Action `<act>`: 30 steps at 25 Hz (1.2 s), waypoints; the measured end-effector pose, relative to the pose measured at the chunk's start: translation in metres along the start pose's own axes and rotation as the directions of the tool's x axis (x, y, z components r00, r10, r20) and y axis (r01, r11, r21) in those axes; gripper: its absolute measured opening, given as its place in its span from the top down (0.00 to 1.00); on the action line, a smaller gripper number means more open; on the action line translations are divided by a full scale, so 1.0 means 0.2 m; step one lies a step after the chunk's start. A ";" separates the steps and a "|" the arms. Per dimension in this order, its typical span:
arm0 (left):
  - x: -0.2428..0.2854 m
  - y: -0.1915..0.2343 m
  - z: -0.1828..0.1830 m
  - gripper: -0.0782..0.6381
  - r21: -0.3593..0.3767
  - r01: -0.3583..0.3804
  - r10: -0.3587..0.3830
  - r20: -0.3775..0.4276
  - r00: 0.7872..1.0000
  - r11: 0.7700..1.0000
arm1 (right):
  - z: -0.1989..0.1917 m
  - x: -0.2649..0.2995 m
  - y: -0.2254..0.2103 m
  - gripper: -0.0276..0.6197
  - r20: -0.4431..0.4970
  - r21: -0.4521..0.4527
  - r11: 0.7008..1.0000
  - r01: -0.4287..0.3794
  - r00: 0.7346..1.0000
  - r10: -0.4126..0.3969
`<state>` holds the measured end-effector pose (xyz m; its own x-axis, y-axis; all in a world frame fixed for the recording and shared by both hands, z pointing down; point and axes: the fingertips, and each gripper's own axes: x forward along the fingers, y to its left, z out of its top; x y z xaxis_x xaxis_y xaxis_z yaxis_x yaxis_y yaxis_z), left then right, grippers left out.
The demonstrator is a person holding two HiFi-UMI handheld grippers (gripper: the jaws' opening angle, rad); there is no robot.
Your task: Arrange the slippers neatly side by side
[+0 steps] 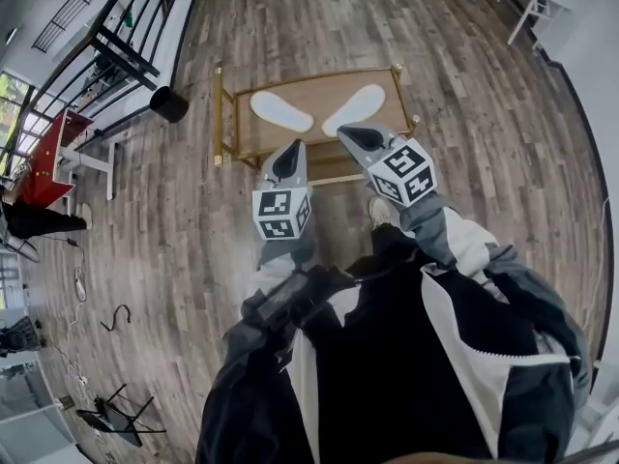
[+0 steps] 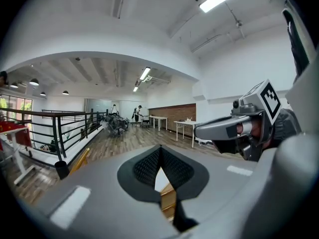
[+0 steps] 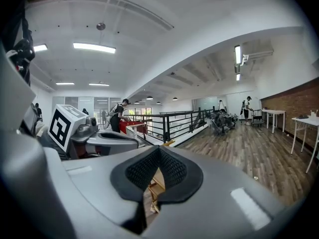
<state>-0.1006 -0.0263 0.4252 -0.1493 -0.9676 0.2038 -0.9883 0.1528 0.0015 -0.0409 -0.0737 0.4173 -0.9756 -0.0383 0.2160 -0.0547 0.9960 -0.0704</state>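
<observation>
In the head view, a low table [image 1: 315, 83] with a wooden top and a yellow frame stands on the wooden floor [image 1: 193, 220]. Two white slippers lie on its top. The left slipper [image 1: 280, 111] and the right slipper [image 1: 354, 109] are not parallel. Their near ends come close together and their far ends are spread apart, like a letter V. The left gripper [image 1: 293, 149] and the right gripper [image 1: 350, 133] are held out in front of the person, both pointing toward the table. Their tips appear over the near edge of the table, and neither one touches a slipper. A black bin [image 1: 168, 103] stands on the floor to the left of the table, beside a black railing [image 1: 126, 27].

In the left gripper view, the two jaws of the left gripper are pressed together and nothing is between them. Under the tips, a small part of a white slipper and the yellow frame can be seen. The right gripper shows at the right side.

In the right gripper view, the jaws of the right gripper are also pressed together and hold nothing. A piece of the yellow frame appears just below them, and the left gripper is at the left side.
</observation>
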 end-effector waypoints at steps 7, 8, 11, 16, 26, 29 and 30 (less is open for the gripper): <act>0.31 0.28 0.08 0.88 -0.018 -0.122 0.122 -0.025 0.992 0.992 | 0.07 0.33 -0.28 0.95 -0.006 -0.016 0.994 -0.109 0.994 0.109; 0.36 0.31 0.08 0.88 -0.023 -0.141 0.140 -0.028 0.990 0.990 | 0.08 0.37 -0.33 0.95 -0.007 -0.019 0.992 -0.122 0.993 0.122; 0.50 0.36 0.10 0.88 -0.029 -0.178 0.177 -0.049 0.983 0.984 | 0.10 0.45 -0.47 0.95 -0.004 -0.030 0.988 -0.149 0.989 0.149; 0.70 0.41 0.13 0.88 -0.011 -0.210 0.208 -0.081 0.975 0.978 | 0.12 0.55 -0.65 0.95 -0.001 -0.022 0.982 -0.189 0.982 0.189; 0.83 0.55 0.12 0.88 -0.025 -0.268 0.265 -0.086 0.960 0.963 | 0.12 0.74 -0.77 0.95 -0.016 -0.030 0.970 -0.243 0.970 0.243; 0.85 0.62 0.15 0.88 -0.035 -0.262 0.259 -0.076 0.963 0.965 | 0.16 0.81 -0.78 0.95 -0.017 -0.035 0.973 -0.228 0.974 0.228; 0.86 0.64 0.15 0.88 -0.033 -0.256 0.253 -0.072 0.965 0.966 | 0.16 0.83 -0.79 0.95 -0.020 -0.036 0.975 -0.220 0.975 0.219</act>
<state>-0.2545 -0.1786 0.4304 -0.3918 -0.8802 0.2679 -0.9154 0.4021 -0.0181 -0.2007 -0.2394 0.4321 -0.9594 0.1825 0.2148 0.1686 0.9823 -0.0814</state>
